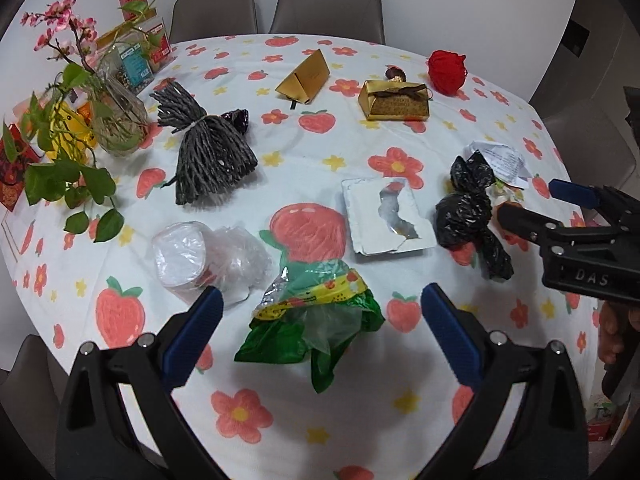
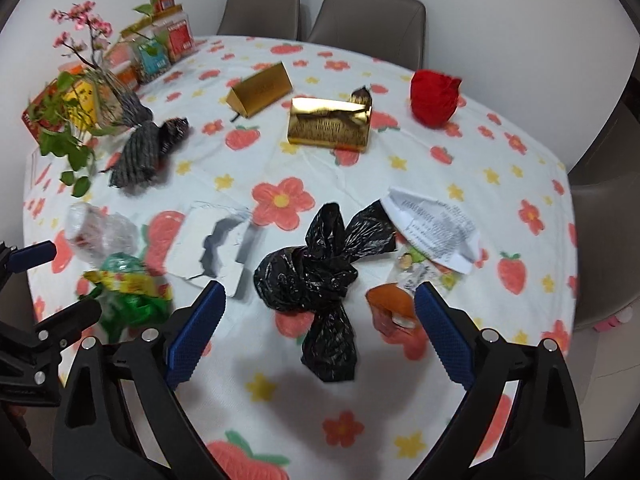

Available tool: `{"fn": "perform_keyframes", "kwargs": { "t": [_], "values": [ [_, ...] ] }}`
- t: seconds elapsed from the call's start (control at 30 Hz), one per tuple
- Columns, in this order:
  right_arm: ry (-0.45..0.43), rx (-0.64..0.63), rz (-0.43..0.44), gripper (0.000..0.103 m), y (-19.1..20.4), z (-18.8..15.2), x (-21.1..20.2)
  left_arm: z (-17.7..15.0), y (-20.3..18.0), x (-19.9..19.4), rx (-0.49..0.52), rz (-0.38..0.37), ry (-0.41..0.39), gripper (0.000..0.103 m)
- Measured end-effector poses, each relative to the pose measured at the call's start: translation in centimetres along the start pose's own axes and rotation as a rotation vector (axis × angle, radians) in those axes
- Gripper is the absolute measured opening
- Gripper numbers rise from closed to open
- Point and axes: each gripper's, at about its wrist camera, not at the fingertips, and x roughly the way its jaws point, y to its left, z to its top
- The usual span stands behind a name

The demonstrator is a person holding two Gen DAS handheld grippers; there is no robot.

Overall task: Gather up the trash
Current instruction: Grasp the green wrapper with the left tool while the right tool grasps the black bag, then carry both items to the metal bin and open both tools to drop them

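Note:
My left gripper (image 1: 320, 312) is open and hovers over a crumpled green and yellow snack wrapper (image 1: 316, 316), which lies between its fingers. My right gripper (image 2: 320, 304) is open around a knotted black plastic bag (image 2: 316, 272). The black bag (image 1: 472, 212) and the right gripper (image 1: 536, 208) also show at the right of the left wrist view. Other trash lies on the table: a torn white tray (image 1: 384, 216), a clear plastic cup in a clear bag (image 1: 200, 260), a crumpled paper slip (image 2: 436, 228) and an orange wrapper (image 2: 394, 308).
The round table has a flowered cloth (image 1: 320, 144). A grey mop head (image 1: 208, 148), two gold boxes (image 1: 394, 102), a red yarn ball (image 1: 446, 70), a plant vase (image 1: 116, 120) and snack boxes (image 1: 136, 52) stand farther back. Chairs (image 1: 328, 4) ring the table.

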Motion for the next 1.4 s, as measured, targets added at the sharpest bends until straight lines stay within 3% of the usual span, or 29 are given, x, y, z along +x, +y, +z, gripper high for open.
{"fn": "perform_keyframes", "kwargs": {
  "t": [0.1, 0.17, 0.2, 0.23, 0.3, 0.4, 0.43, 0.5, 0.8, 1.0, 1.2, 1.4],
  "values": [
    [0.016, -0.014, -0.022, 0.091, 0.3, -0.3, 3.0, -0.3, 0.7, 2.4, -0.009, -0.014, -0.002, 0.099],
    [0.039, -0.016, -0.023, 0.086, 0.4, -0.6, 4.7, -0.6, 1.0, 3.9, -0.004, -0.020, 0.007, 0.096],
    [0.056, -0.016, -0.012, 0.077, 0.4, -0.8, 5.3, -0.7, 1.0, 4.4, -0.002, -0.023, 0.008, 0.093],
    [0.064, -0.019, 0.001, 0.069, 0.4, -1.0, 5.6, -0.9, 1.1, 5.0, -0.001, -0.035, 0.013, 0.078],
    [0.073, -0.034, 0.017, 0.058, 0.7, -1.1, 6.1, -1.0, 1.4, 5.3, -0.015, -0.054, -0.007, 0.075],
    [0.057, -0.069, 0.011, 0.042, 1.3, -1.0, 5.6, -0.7, 1.2, 4.8, -0.006, -0.064, -0.027, 0.062],
    [0.057, -0.069, 0.020, 0.037, 1.4, -0.9, 5.3, -0.6, 1.2, 4.5, -0.010, -0.078, -0.029, 0.053],
    [0.049, -0.056, 0.041, 0.033, 1.3, -0.8, 4.6, -0.5, 1.0, 3.9, -0.007, -0.080, -0.030, 0.051],
    [-0.021, -0.005, 0.034, 0.031, -0.5, -1.1, -1.2, 0.7, -1.4, -0.9, 0.066, -0.137, -0.079, 0.048],
    [-0.053, 0.115, -0.040, 0.031, -4.7, -3.9, -5.9, 1.9, -6.4, -3.0, 0.201, -0.218, -0.107, 0.048],
    [-0.070, 0.318, -0.183, 0.031, -10.9, -9.5, -10.7, 2.2, -14.6, -3.6, 0.401, -0.356, -0.098, 0.048],
    [-0.067, 0.568, -0.345, 0.031, -17.2, -18.0, -15.5, -0.2, -24.0, -4.0, 0.611, -0.501, -0.060, 0.048]
  ]
}}
